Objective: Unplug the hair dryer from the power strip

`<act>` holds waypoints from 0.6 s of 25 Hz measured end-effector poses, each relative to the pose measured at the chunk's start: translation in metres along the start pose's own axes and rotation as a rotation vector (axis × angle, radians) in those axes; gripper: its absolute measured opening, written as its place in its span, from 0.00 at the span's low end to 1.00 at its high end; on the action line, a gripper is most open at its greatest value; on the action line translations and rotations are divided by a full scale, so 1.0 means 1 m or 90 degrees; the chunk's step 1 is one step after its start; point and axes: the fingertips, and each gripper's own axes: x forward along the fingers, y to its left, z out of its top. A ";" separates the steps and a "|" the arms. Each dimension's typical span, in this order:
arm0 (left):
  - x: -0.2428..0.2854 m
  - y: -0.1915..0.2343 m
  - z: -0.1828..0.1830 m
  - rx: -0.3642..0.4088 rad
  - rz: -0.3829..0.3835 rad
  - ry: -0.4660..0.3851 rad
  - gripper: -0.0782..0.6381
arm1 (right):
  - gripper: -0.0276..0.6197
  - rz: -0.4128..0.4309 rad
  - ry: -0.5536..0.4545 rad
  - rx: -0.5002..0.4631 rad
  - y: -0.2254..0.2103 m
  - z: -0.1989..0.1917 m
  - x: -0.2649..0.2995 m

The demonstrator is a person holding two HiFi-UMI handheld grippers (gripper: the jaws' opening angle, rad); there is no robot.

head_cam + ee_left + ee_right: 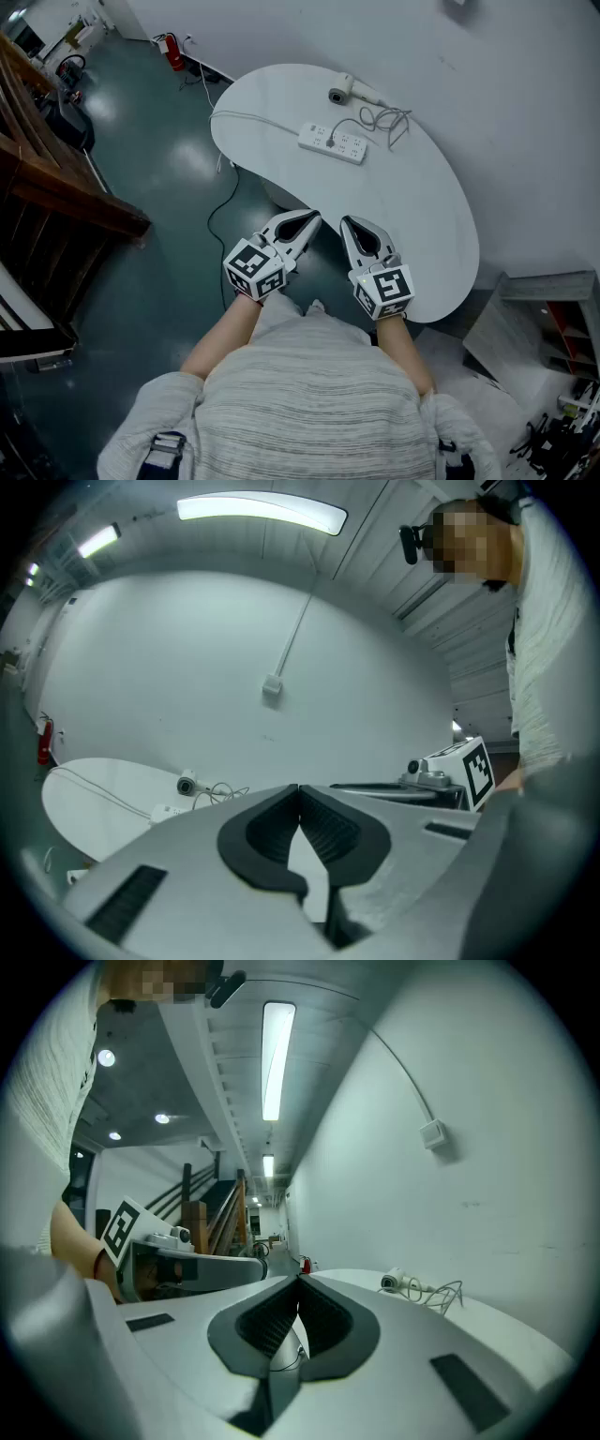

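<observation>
A white hair dryer [349, 90] lies at the far side of the white table [441, 202], near the wall. Its grey cord [384, 119] loops beside it and runs to a plug [330, 143] in the white power strip [333, 142]. The dryer [187, 785] and strip [167, 812] also show small in the left gripper view, and the dryer [393, 1281] in the right gripper view. My left gripper [309, 219] and right gripper [349, 223] hover side by side at the table's near edge, both shut and empty, well short of the strip.
The strip's own white cable [253, 119] runs left across the table and drops off the edge to the teal floor. A wooden staircase [52, 178] stands at the left. A red fire extinguisher [174, 52] stands by the wall beyond the table.
</observation>
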 end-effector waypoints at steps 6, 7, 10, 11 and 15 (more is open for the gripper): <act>0.001 -0.001 0.003 -0.001 0.001 -0.003 0.12 | 0.08 0.000 -0.005 -0.001 -0.002 0.005 0.000; 0.001 -0.001 0.003 -0.001 0.002 -0.004 0.12 | 0.08 0.000 -0.006 -0.001 -0.001 0.005 0.000; 0.001 -0.001 0.004 -0.003 0.003 -0.007 0.12 | 0.08 0.000 -0.009 -0.003 -0.001 0.006 0.000; 0.001 -0.002 0.005 -0.004 0.003 -0.007 0.12 | 0.08 0.001 -0.011 -0.003 -0.001 0.007 -0.001; 0.002 -0.003 0.005 -0.006 0.002 -0.004 0.12 | 0.08 0.018 -0.038 0.013 0.001 0.013 -0.001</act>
